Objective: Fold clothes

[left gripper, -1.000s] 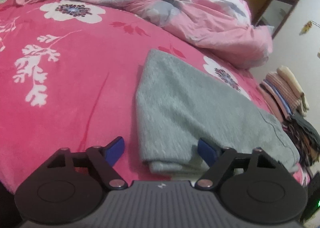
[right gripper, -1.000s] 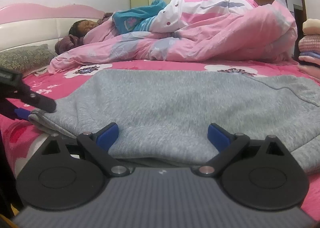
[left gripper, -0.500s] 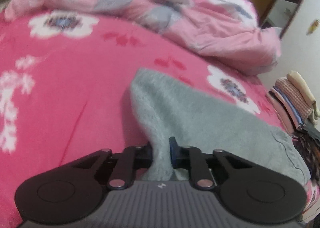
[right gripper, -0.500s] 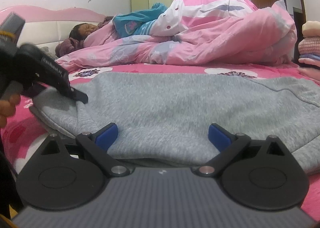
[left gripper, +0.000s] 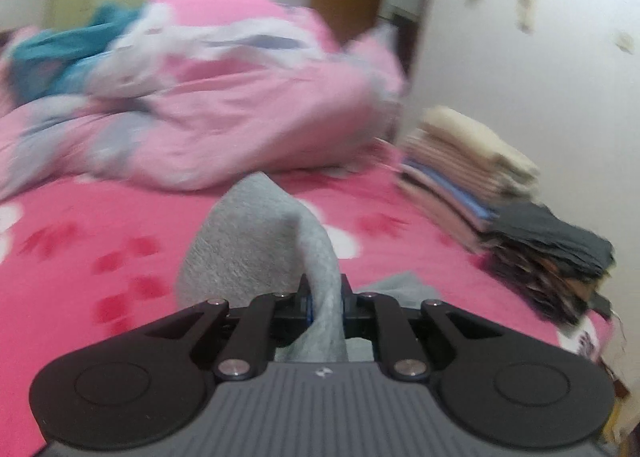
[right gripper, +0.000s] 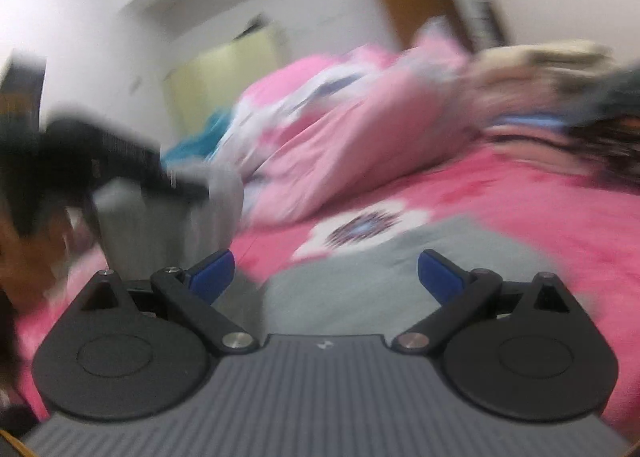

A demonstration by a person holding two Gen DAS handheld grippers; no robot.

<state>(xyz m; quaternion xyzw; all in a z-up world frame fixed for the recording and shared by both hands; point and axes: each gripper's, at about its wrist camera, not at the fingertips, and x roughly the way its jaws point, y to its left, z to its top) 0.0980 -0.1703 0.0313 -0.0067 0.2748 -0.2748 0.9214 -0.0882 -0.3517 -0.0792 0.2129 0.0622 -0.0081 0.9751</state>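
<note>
A grey garment (left gripper: 248, 245) rises in a peak from the pink flowered bed sheet (left gripper: 100, 225). My left gripper (left gripper: 326, 299) is shut on its edge, and the fabric runs up between the pads. In the blurred right wrist view the same gripper (right gripper: 196, 189) holds a hanging grey fold (right gripper: 160, 225) above the bed at the left. The rest of the garment (right gripper: 360, 277) lies flat on the sheet. My right gripper (right gripper: 326, 277) hovers over that flat part, tilted, with its blue pads (right gripper: 440, 277) wide apart and nothing between them.
A bunched pink duvet (left gripper: 240, 109) with teal cloth (left gripper: 72, 45) fills the far side of the bed. A stack of folded clothes (left gripper: 480, 177) sits at the bed's right edge against the wall. A hand (right gripper: 16, 257) shows at the far left.
My left gripper shut on the garment's edge, then lifted it off the sheet and swung toward the folded stack. My right gripper rose and rolled, still open over the garment.
</note>
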